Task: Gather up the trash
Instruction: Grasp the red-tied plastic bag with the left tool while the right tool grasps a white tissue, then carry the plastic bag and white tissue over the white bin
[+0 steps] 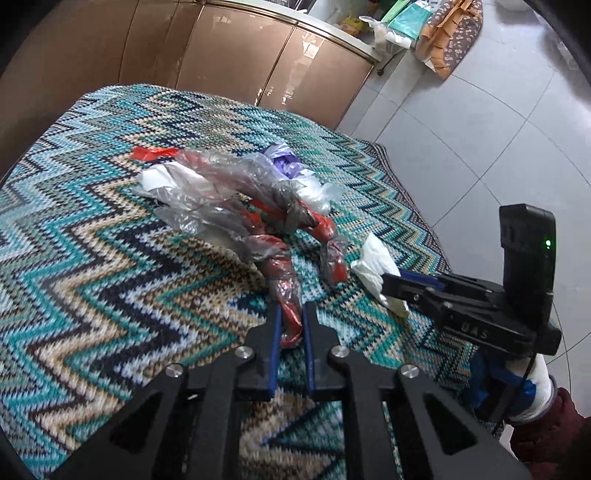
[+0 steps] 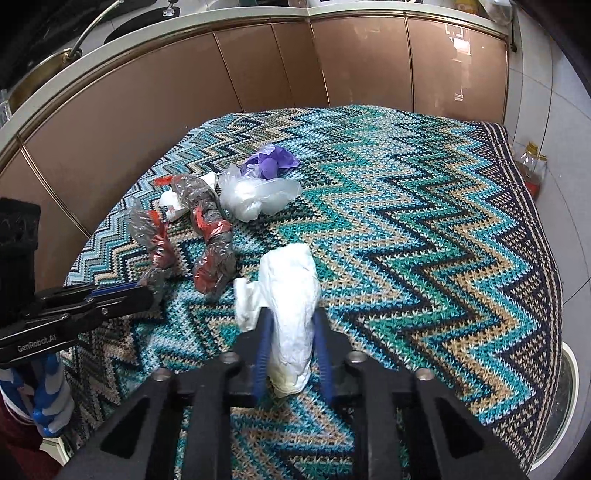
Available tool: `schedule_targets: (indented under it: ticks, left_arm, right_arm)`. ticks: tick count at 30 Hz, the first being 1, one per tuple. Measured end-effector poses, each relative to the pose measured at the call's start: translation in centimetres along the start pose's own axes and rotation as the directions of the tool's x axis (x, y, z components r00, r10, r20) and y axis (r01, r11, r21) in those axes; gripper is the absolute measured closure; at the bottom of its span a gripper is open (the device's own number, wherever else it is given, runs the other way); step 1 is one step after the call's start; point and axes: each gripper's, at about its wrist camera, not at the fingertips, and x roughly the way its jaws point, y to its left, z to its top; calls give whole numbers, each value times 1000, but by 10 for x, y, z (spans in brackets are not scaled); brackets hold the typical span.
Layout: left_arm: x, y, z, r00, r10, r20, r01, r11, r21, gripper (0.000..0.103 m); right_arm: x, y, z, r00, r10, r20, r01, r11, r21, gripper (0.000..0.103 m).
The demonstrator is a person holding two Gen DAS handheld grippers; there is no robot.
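A twisted red and clear plastic wrapper [image 1: 258, 206] lies on the zigzag knit cloth [image 1: 92, 258]. My left gripper [image 1: 291, 314] is shut on its near end, which shows red between the blue pads. From the right wrist view the same wrapper [image 2: 210, 240] lies left of centre, with the left gripper [image 2: 144, 290] at its tail. My right gripper [image 2: 291, 317] is shut on a crumpled white tissue [image 2: 291, 295], which stands up between its fingers; the left wrist view shows that tissue [image 1: 373, 262] in the right gripper [image 1: 388, 284]. Farther back lie a clear plastic bag [image 2: 255, 197] and a purple bag [image 2: 271, 162].
Brown cabinet doors [image 2: 258, 74] run along the far side of the table. The cloth's right edge [image 2: 535, 221] drops to a tiled floor [image 1: 480, 129], where a bottle [image 2: 532, 166] stands. Bags and clutter [image 1: 443, 33] sit on the floor far back. A gloved hand [image 1: 535, 391] holds the right gripper.
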Motion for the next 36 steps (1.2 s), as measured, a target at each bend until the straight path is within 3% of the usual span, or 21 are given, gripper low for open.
schedule_targets:
  ticks: [6,15,24,31,36]
  left_arm:
    - [-22,-3,-9,999,14,31,-14,1000,-2,93]
    - [-72,-24,-19,993,27,115,-32,999,38,93]
    - [-98,-85,-16,987,27,160,-54,985,165,93]
    - [-69,-170,-12,996,-15,91,-17,941,339,93]
    - [-18,-249,-12,998,-63,-7,59,879,473,93]
  right_arm:
    - [-19,12,-6,1000,-7,25,8,1000,-20,91]
    - [-82,25,-24,991,-26,130,29,999,-15,91]
    - [-154,4,-57,963,-49,264,41,999,36,91]
    - [-193,-63,-93,939,-140,315,93,982,162,91]
    - [-211,-118,-122,928,-231,293,153,952,266,91]
